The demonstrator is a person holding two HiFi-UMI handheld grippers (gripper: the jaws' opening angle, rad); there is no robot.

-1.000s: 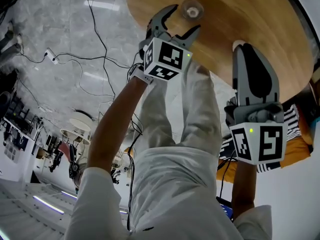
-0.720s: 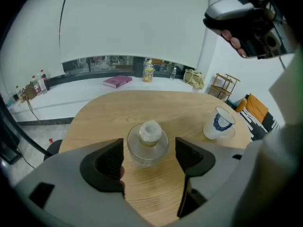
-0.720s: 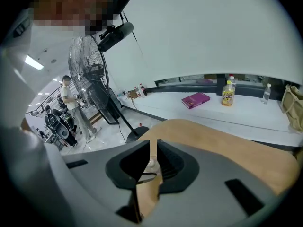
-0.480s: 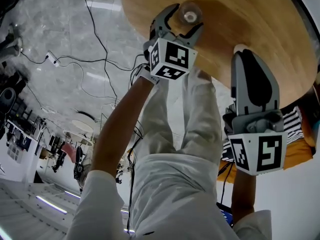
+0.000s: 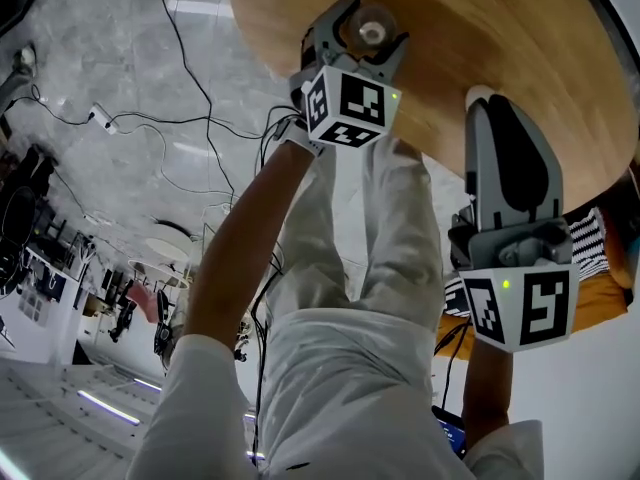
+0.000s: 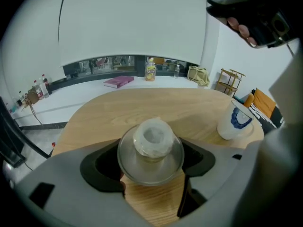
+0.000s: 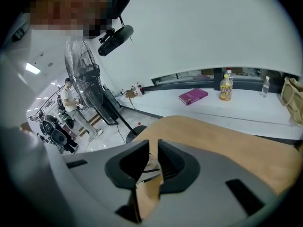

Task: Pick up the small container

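The small container (image 6: 151, 145), a clear glass jar with a frosted white top, stands near the edge of the round wooden table (image 6: 142, 110). My left gripper (image 6: 152, 161) is open with one jaw on each side of the jar, the pads at or very near its walls. In the head view the jar (image 5: 371, 33) shows between the jaws of that left gripper (image 5: 374, 22) at the top. My right gripper (image 5: 490, 103) hovers over the table (image 5: 540, 38) to the right, shut and holding nothing. In its own view the right gripper (image 7: 154, 162) shows only a thin slit.
A white mug with a blue pattern (image 6: 234, 122) stands on the table to the right of the jar. Beyond the table a white ledge carries a purple book (image 7: 193, 96) and a yellow bottle (image 7: 226, 89). A standing fan (image 7: 83, 86) and cables (image 5: 190, 98) occupy the floor.
My left gripper has moved forward over the table edge, so the jar now sits between its jaws instead of ahead of them. The right gripper has barely moved.
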